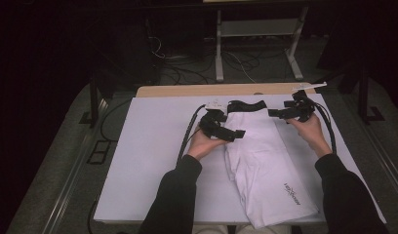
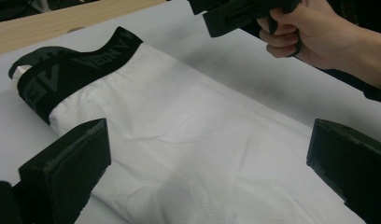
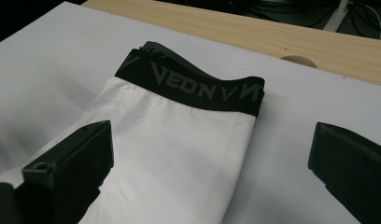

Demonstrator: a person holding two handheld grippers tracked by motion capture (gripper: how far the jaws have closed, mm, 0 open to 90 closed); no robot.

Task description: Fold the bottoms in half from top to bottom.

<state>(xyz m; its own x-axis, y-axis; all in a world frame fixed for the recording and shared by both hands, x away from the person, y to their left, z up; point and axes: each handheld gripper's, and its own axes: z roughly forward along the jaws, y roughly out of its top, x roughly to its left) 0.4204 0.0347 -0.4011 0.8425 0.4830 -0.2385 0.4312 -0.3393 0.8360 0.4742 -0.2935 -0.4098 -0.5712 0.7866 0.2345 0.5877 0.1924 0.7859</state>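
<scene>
A white folded garment (image 1: 265,170) with a black lettered waistband (image 1: 247,106) lies lengthwise on the white table cover (image 1: 148,156), waistband at the far end. My left gripper (image 1: 234,133) hovers over the garment's left edge, open, jaws wide with nothing between them; the left gripper view shows the white fabric (image 2: 179,135) below and the waistband (image 2: 72,70) beyond. My right gripper (image 1: 274,113) hangs open just right of the waistband, pointing left. In the right gripper view, garment (image 3: 170,154) and waistband (image 3: 193,86) lie ahead of its spread jaws.
A strip of bare wooden tabletop (image 1: 221,90) runs along the far edge. Black cables (image 1: 187,134) trail from both grippers over the cover. Behind the table are a white metal frame (image 1: 255,39) and floor cables. The person's other hand (image 2: 314,35) holds the right gripper.
</scene>
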